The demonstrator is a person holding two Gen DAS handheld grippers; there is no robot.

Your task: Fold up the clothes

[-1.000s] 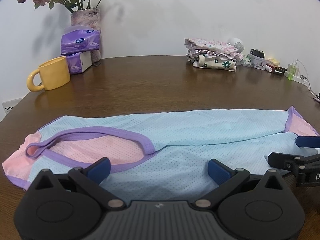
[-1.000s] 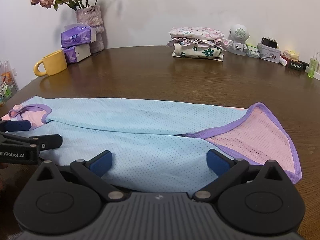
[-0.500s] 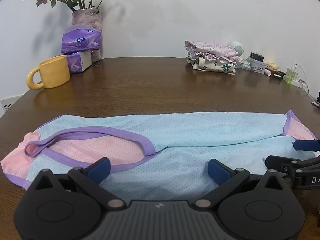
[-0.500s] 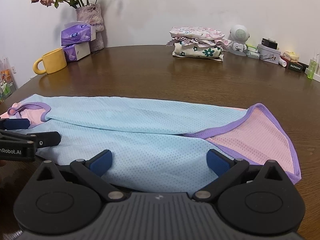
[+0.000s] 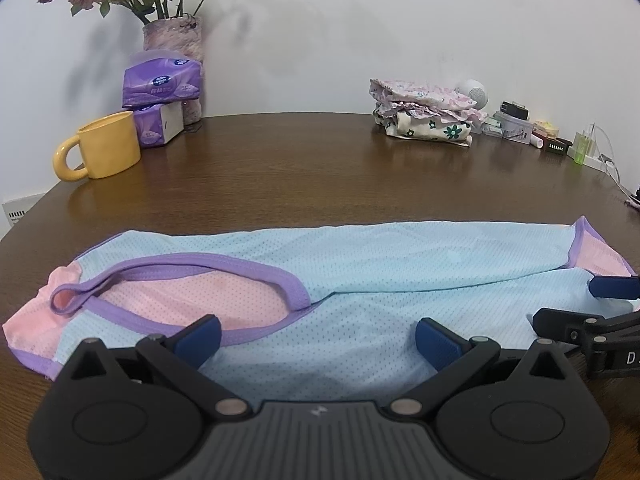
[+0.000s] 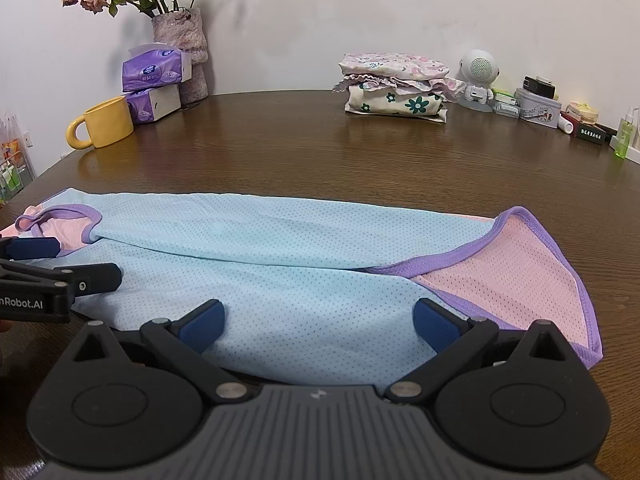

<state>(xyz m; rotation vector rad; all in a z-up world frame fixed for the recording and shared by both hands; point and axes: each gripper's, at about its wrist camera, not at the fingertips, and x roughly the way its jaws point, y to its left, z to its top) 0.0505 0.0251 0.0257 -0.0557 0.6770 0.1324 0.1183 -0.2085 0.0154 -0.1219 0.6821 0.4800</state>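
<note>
A light blue mesh garment (image 5: 392,264) (image 6: 256,248) with purple trim and pink lining lies folded lengthwise across the near part of the brown table (image 5: 304,160). My left gripper (image 5: 316,338) is open over its near edge, by the pink neck opening (image 5: 192,300). My right gripper (image 6: 318,326) is open too, over the near edge close to the pink hem (image 6: 516,272). Each gripper's black fingers (image 5: 576,326) (image 6: 68,280) show at the edge of the other's view. Neither holds the cloth.
A stack of folded floral clothes (image 5: 424,120) (image 6: 396,88) sits at the back. A yellow mug (image 5: 104,146), purple tissue packs (image 5: 160,84) and a flower vase (image 5: 174,36) stand back left. A small white speaker (image 6: 478,74) and several small items (image 6: 536,100) line the back right.
Both grippers have drawn back slightly and risen a little, so the garment sits a bit farther off. The cloth itself has not moved.
</note>
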